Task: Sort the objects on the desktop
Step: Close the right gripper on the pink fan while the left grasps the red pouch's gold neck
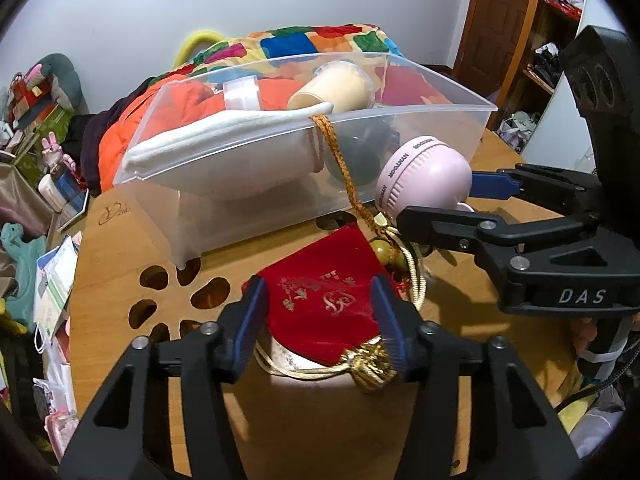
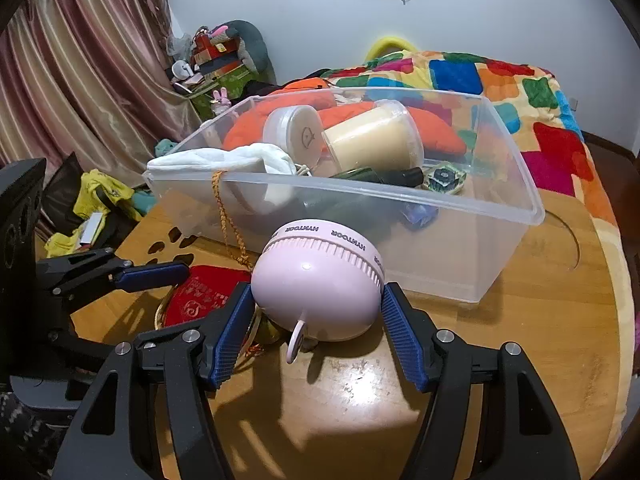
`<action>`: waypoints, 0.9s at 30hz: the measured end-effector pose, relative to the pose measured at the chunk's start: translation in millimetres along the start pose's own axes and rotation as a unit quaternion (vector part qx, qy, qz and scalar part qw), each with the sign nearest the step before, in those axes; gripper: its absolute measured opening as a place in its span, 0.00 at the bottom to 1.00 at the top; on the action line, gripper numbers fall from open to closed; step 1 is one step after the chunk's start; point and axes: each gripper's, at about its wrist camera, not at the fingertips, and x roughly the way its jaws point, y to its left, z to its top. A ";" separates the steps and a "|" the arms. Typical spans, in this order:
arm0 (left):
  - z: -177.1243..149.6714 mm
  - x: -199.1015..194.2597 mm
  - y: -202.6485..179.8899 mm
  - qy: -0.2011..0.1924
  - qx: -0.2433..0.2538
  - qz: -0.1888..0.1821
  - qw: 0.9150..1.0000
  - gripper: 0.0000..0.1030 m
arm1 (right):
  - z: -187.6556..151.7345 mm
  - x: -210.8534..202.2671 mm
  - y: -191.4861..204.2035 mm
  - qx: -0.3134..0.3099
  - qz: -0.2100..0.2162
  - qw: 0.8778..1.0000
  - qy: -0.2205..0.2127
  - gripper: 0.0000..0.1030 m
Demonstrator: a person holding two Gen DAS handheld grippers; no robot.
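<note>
two grippers, two objects, one box waiting

the left gripper (image 1: 320, 312) stands around the red velvet pouch (image 1: 320, 304), one blue pad on each side of it. the pads seem to touch the cloth at both edges, so i judge the pouch is gripped at a medium width, though it lies on the wooden table (image 1: 120, 248) and is not lifted yet. its gold drawstring (image 1: 372, 368) hangs out at the near end, and this is probably why the grip is taken on the body of the pouch and not on the cord.

the right gripper (image 2: 318, 320) is around the pink round fan (image 2: 320, 292), which sits on the table just in front of the clear plastic box (image 2: 500, 200). the left pad touches the shell; on the right side i cannot tell if a small gap remains (the shell is smooth and curved, so it may slip).

the box already holds a cream cup (image 2: 372, 140), a white cloth (image 2: 216, 160) and other things, so both objects probably go there.
</note>
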 end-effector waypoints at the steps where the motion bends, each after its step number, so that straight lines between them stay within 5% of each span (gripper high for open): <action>1: -1.2 -0.9 0.0 -0.002 -0.001 0.003 1.000 0.48 | -0.5 -0.6 -0.9 0.002 0.003 1.000 0.000 0.60; 27: -15.3 -34.7 13.8 -0.055 -0.027 0.033 0.998 0.04 | -16.3 -30.4 -9.1 0.022 0.014 0.999 -0.023 0.60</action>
